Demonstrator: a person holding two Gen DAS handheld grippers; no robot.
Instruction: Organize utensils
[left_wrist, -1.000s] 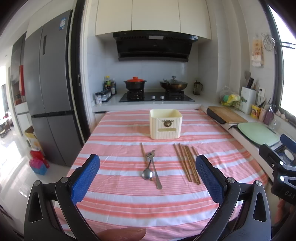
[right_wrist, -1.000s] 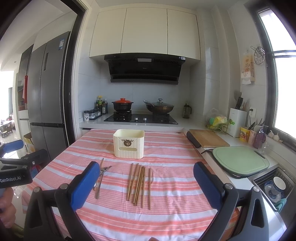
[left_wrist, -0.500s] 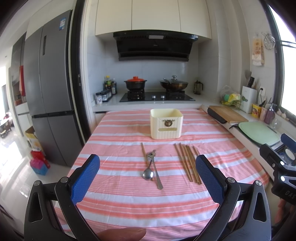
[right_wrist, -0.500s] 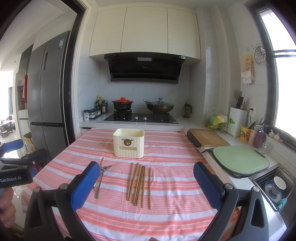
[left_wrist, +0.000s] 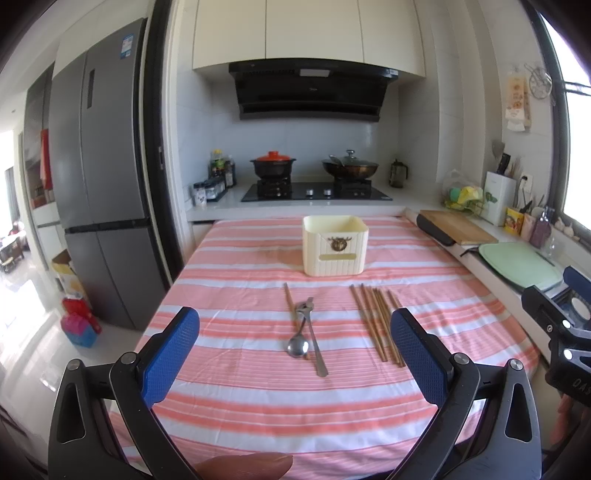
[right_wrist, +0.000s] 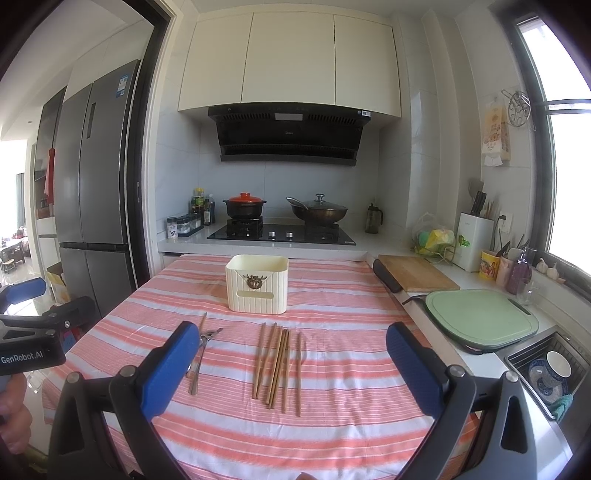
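Note:
A cream utensil holder (left_wrist: 335, 245) (right_wrist: 257, 283) stands empty-looking at the middle of the striped table. In front of it lie a metal spoon (left_wrist: 298, 346), a metal fork (left_wrist: 314, 338) and one lone wooden chopstick (left_wrist: 289, 301), bunched together. To their right lies a row of several wooden chopsticks (left_wrist: 377, 322) (right_wrist: 275, 363). My left gripper (left_wrist: 295, 352) hovers open above the near table edge, facing the spoon and fork. My right gripper (right_wrist: 291, 363) is open too, held over the chopstick row. Neither holds anything.
The table wears a pink and white striped cloth (left_wrist: 258, 398). At the right run a wooden board (right_wrist: 417, 273), a green mat (right_wrist: 480, 317) and a sink (right_wrist: 550, 369). Behind are a stove with pots (right_wrist: 284, 221) and a fridge (left_wrist: 99, 184) at left.

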